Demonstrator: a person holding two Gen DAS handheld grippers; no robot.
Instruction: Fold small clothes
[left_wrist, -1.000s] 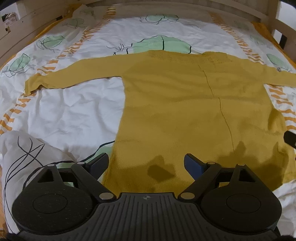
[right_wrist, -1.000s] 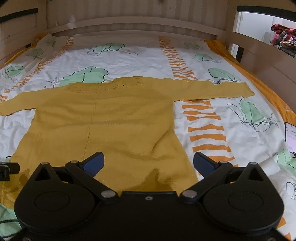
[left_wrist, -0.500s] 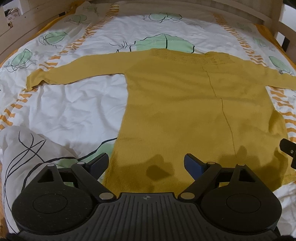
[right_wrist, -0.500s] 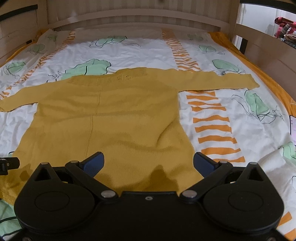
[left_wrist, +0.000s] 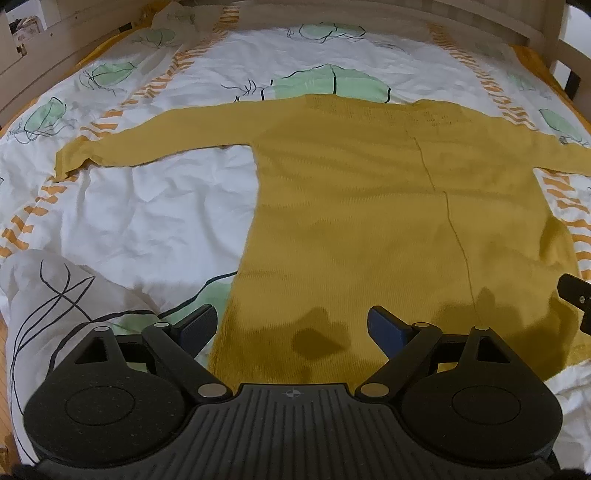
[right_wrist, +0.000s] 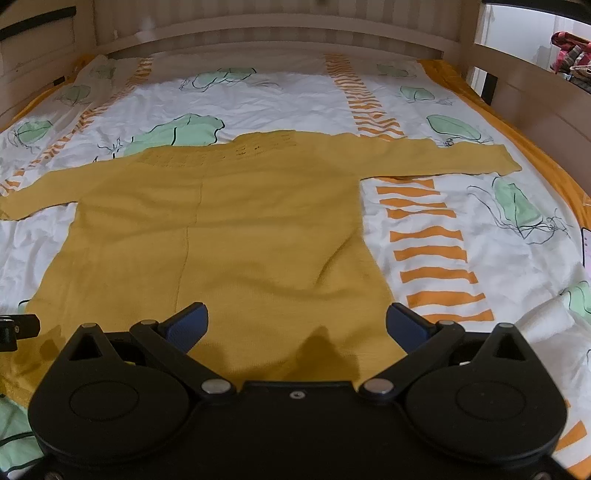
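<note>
Our left hand-held gripper (left_wrist: 291, 326) hangs over the near hem of the yellow sweater (left_wrist: 388, 221) with its jaws spread wide and nothing between the blue pads (left_wrist: 195, 325). Our right hand-held gripper (right_wrist: 295, 325) is just as wide apart and empty, above the hem's right-hand corner. We see the sweater lying flat on the bed (right_wrist: 461, 229), body toward us, neckline away, both sleeves stretched out to the sides. Under it lies a white bedsheet (left_wrist: 155, 206) printed with green leaves and orange stripes. A wooden bed frame (right_wrist: 258, 33) runs along the far end. At each view's edge we catch a black part of the other tool.
</note>
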